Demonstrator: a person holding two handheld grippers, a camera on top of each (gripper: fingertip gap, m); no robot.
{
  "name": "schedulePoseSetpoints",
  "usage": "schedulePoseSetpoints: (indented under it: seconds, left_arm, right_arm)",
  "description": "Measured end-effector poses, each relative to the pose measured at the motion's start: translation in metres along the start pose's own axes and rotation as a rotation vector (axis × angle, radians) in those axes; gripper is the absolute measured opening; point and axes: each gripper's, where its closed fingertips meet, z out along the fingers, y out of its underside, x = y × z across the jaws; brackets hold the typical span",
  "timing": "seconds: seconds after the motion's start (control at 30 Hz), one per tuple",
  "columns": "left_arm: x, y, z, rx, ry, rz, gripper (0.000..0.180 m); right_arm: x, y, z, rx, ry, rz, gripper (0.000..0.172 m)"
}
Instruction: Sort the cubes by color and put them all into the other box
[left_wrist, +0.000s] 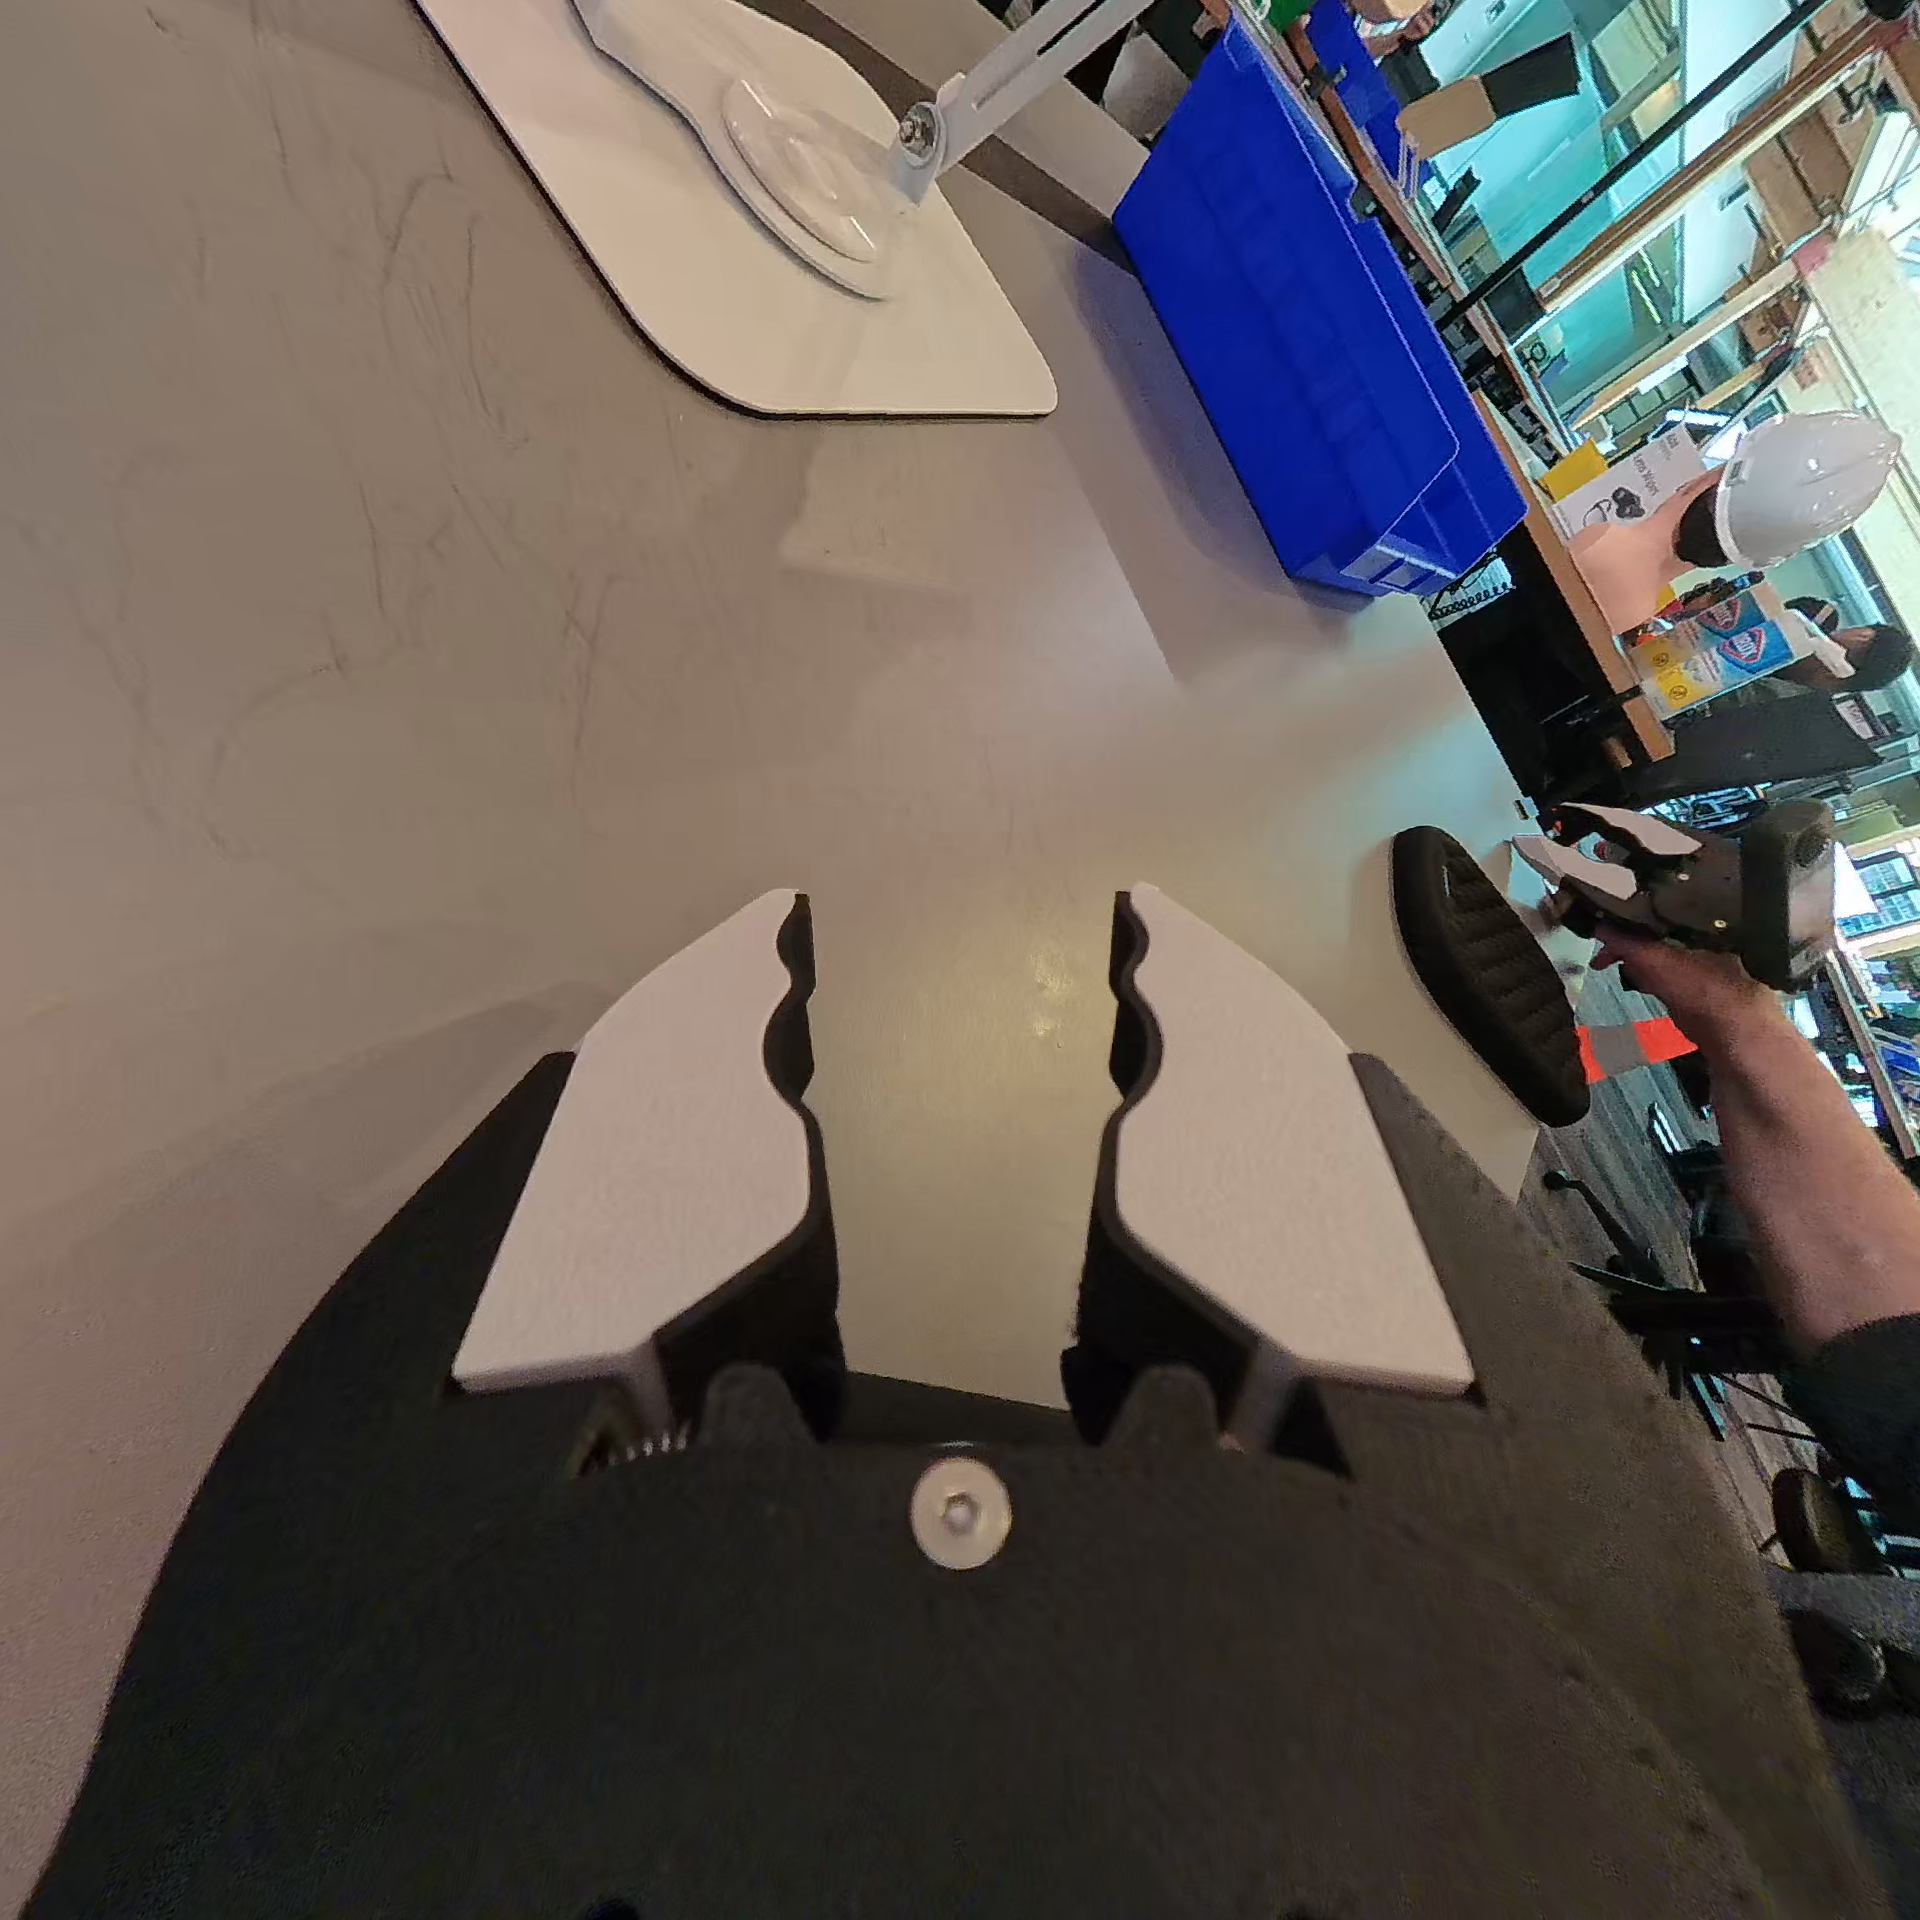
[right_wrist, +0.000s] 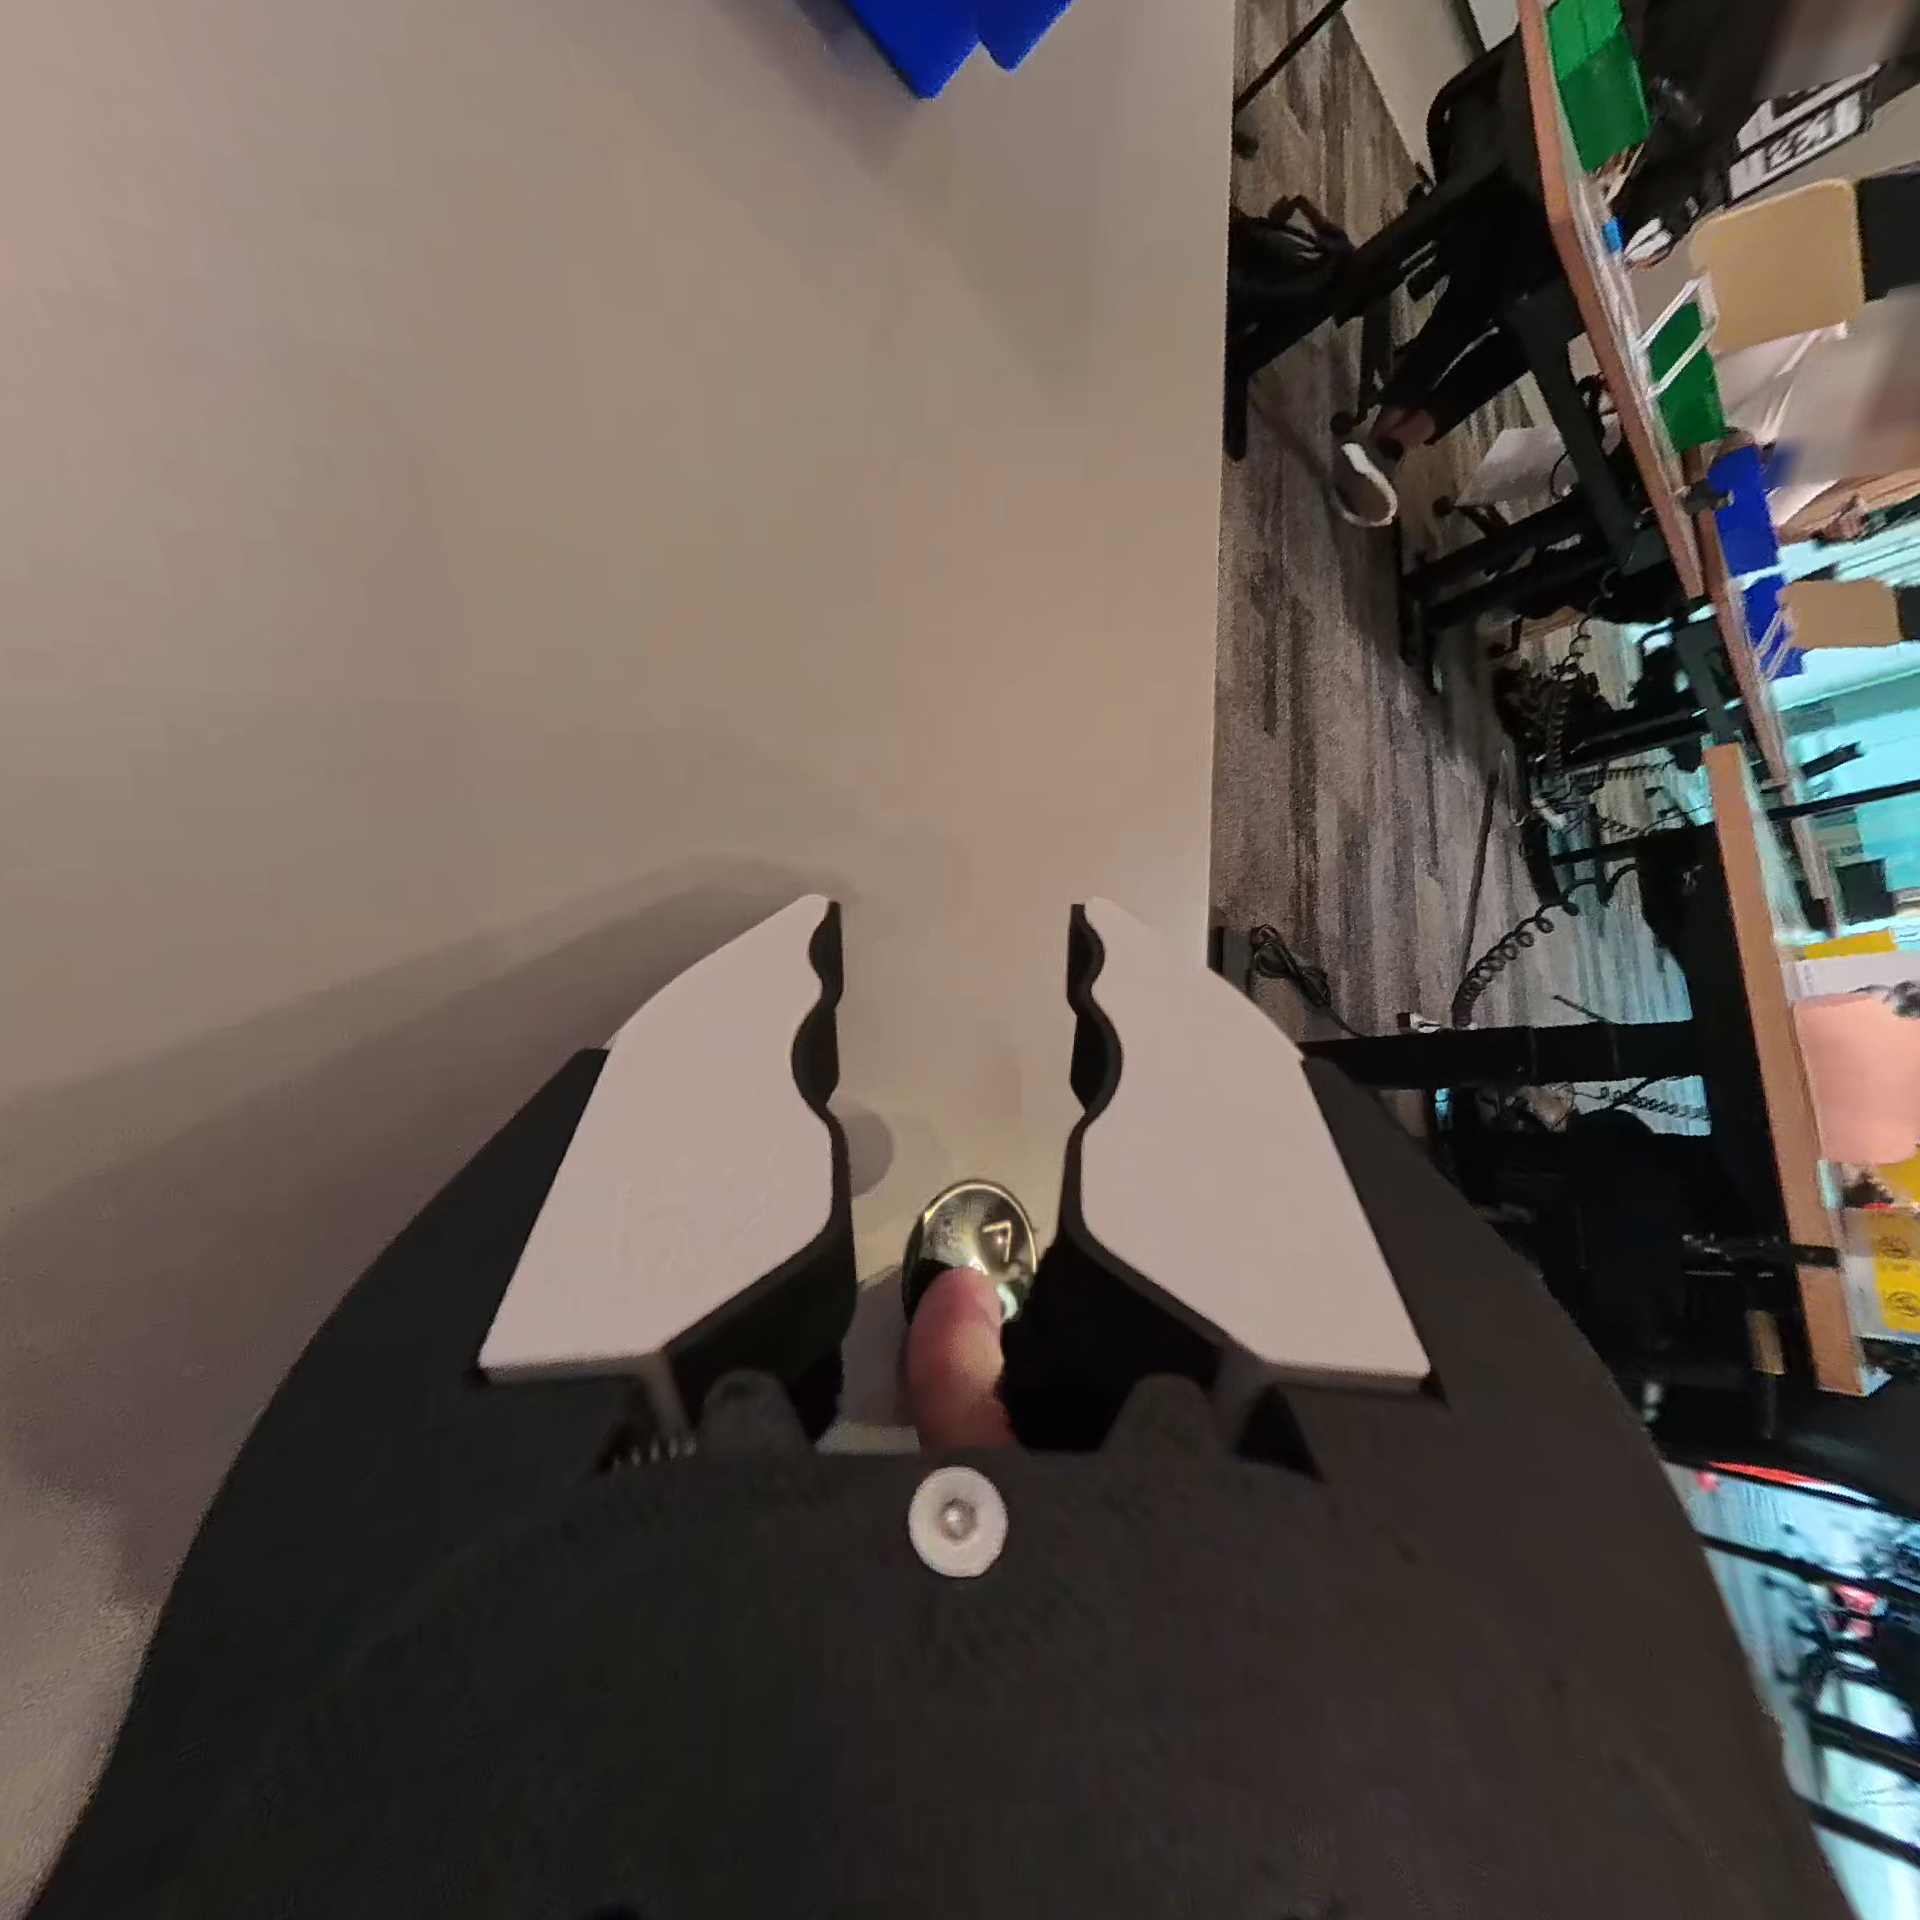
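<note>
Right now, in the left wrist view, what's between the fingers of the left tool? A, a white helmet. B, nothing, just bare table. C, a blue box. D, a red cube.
B: the left tool stands open, and only the grey table shows between its white fingers; the blue box sits farther off, toward the table's far edge.

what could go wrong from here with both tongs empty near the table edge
1. No cubes show in either view, only the blue box, so the next reach is a blind search.
2. The right tongs hang open right by the table edge; anything nudged there may fall to the floor.
3. The white stand base lies ahead of the open left tongs and could be bumped.
</note>
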Motion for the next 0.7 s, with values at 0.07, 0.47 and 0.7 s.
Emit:
schedulePoseSetpoints:
  seconds: [0.07,0.47,0.7]
  left_arm:
    - [0.001,-0.001,0.0,0.003,0.006,-0.001,0.056]
    - [0.006,-0.011,-0.006,0.041,0.027,-0.023,0.061]
    - [0.012,-0.021,-0.017,0.119,0.015,-0.014,0.065]
  right_arm:
    - [0.001,-0.002,0.002,-0.013,-0.023,0.018,0.044]
    - [0.01,-0.003,0.0,-0.048,0.013,0.052,0.047]
    - [0.022,0.0,-0.001,-0.09,0.083,0.054,0.043]
